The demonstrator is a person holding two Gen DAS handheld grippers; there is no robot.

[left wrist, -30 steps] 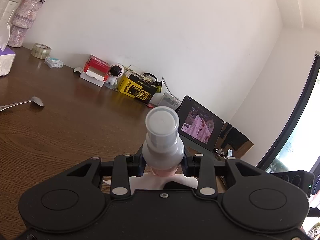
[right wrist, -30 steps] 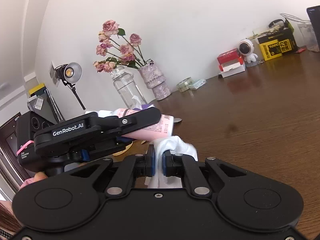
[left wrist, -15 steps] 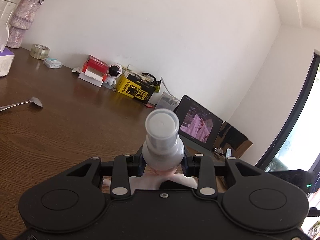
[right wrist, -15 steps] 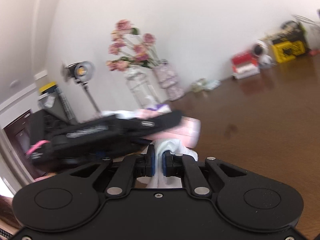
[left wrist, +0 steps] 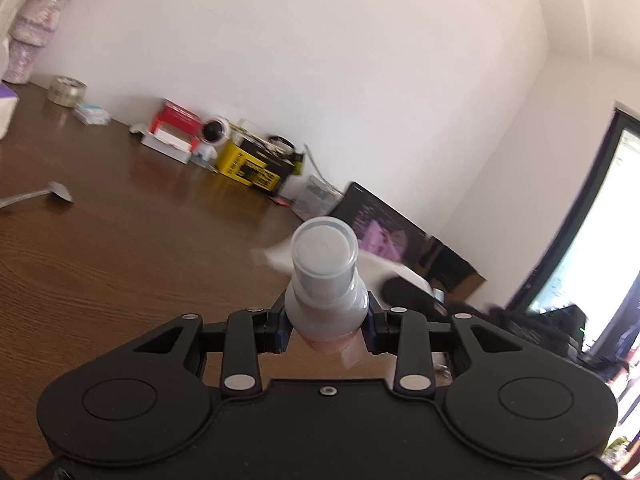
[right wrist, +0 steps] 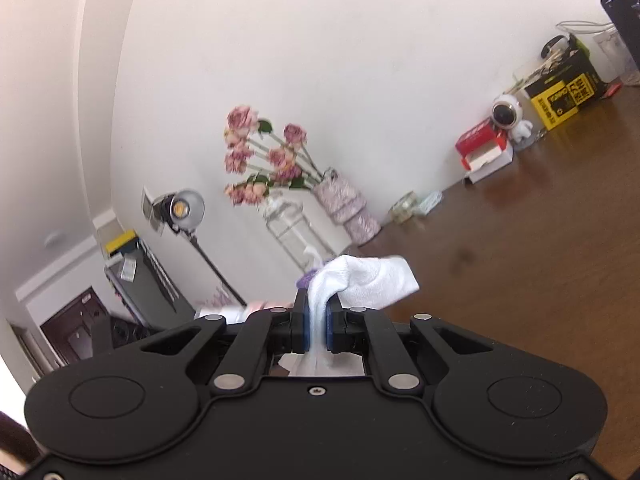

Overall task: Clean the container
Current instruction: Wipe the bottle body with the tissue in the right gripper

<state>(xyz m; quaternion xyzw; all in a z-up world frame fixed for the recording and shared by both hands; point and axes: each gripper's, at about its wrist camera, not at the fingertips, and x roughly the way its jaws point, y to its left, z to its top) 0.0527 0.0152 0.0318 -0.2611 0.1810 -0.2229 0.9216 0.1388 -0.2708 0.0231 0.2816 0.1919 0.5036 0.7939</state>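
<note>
My left gripper (left wrist: 326, 326) is shut on a spray bottle (left wrist: 325, 280) with a clear cap, white collar and pink body, held above the wooden table (left wrist: 120, 256). My right gripper (right wrist: 317, 328) is shut on a white cloth (right wrist: 360, 280). That cloth also shows in the left wrist view (left wrist: 384, 268), blurred, just behind the bottle cap, with the right gripper's black body beside it. In the right wrist view a little of the pink and white bottle (right wrist: 240, 312) shows low at the left of the fingers.
Along the wall stand a yellow box (left wrist: 256, 166), a red and white box (left wrist: 172, 134), a small astronaut figure (left wrist: 214, 134), a tape roll (left wrist: 66, 90) and a laptop (left wrist: 384, 228). A spoon (left wrist: 44, 196) lies at left. Flowers in a vase (right wrist: 344, 204) and a glass bottle (right wrist: 292, 232) stand further left.
My right gripper has swung up and away with the cloth; the left gripper and bottle have dropped out of its view. In the left wrist view the cloth now shows behind the bottle cap.
</note>
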